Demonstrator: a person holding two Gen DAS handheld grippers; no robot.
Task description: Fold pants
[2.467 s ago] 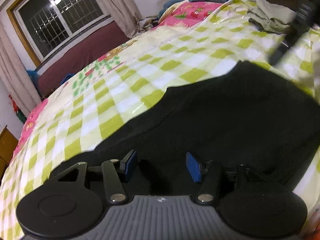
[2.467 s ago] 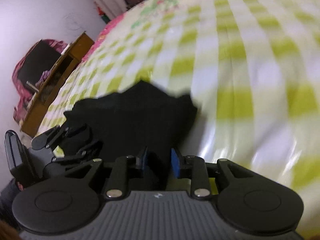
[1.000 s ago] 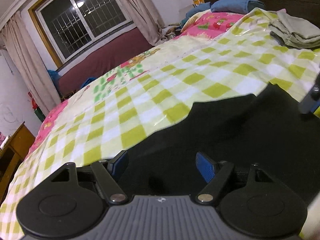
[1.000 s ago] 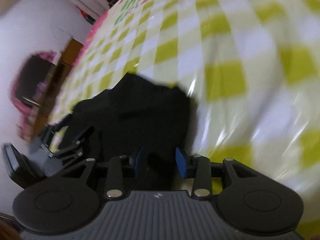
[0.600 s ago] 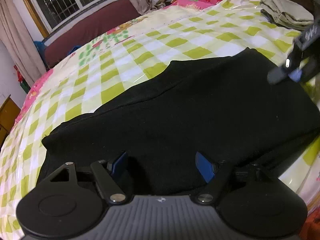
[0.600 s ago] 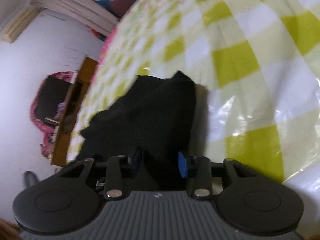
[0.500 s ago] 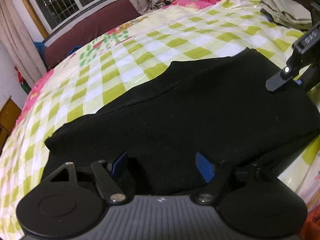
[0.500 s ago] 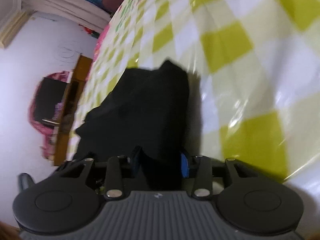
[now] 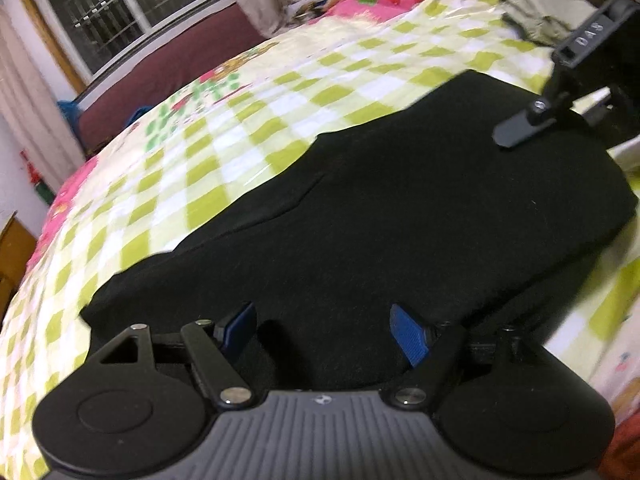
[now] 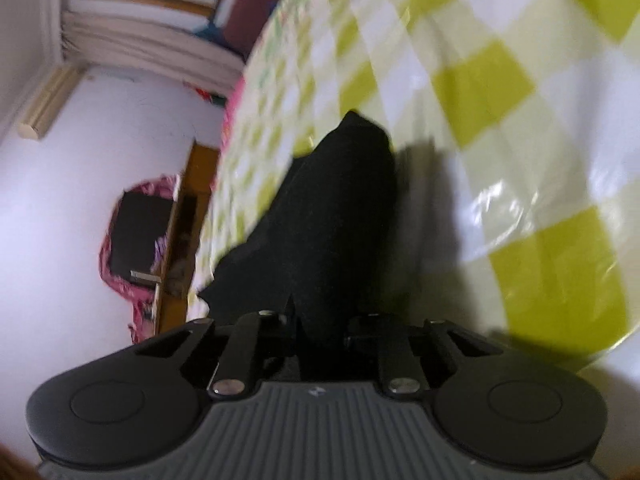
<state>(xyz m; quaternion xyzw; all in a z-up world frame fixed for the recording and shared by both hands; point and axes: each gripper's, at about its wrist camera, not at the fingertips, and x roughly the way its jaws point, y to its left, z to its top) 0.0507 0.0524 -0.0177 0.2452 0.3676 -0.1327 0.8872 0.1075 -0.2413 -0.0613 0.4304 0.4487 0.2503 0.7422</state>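
Checked bedsheet [image 9: 248, 128] lay under the black pants [image 9: 400, 208]. I found my left gripper [image 9: 322, 330] spread wide, my right gripper [image 10: 318, 332] clamped on cloth. A one-sided pull risked skewing the fold.

Both wrist views sit low, sharing black pants [image 9: 400, 220].

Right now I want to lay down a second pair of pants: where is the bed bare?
Bare checked bedspread runs from the black pants toward the dark window. Crowded: the far right corner holds folded khaki clothes, and the right gripper is over the pants' right end.
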